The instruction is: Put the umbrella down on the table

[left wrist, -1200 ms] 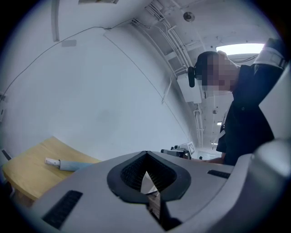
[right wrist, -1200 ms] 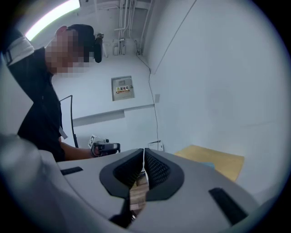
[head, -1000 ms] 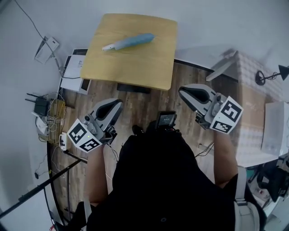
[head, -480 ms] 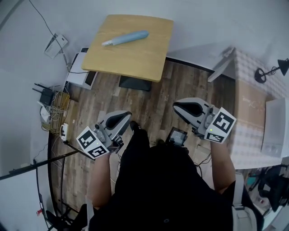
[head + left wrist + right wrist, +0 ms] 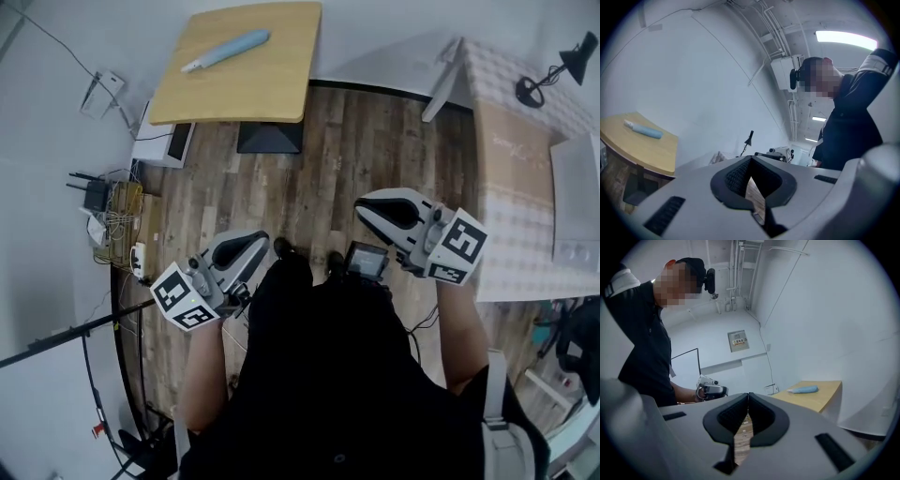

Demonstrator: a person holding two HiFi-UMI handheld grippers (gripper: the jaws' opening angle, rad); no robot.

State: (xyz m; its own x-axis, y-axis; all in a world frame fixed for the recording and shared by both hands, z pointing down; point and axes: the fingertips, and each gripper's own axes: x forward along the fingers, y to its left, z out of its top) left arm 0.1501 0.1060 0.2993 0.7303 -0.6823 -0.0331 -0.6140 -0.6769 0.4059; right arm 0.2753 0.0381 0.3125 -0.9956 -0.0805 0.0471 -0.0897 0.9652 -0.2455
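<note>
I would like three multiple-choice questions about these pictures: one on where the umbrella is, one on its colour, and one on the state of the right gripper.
1. Where does the umbrella lie?
A. on a chair
B. on the wooden table
C. in a basket

2. What colour is the umbrella?
A. red
B. black
C. light blue

3. How do the jaws of the right gripper stand?
A. shut, with nothing between them
B. wide open
C. shut on the umbrella

Answers:
1 B: in the head view it lies flat on the wooden table.
2 C: its cover is pale blue.
3 A: in the right gripper view the pads meet at their tips, and the umbrella lies far off.
</note>
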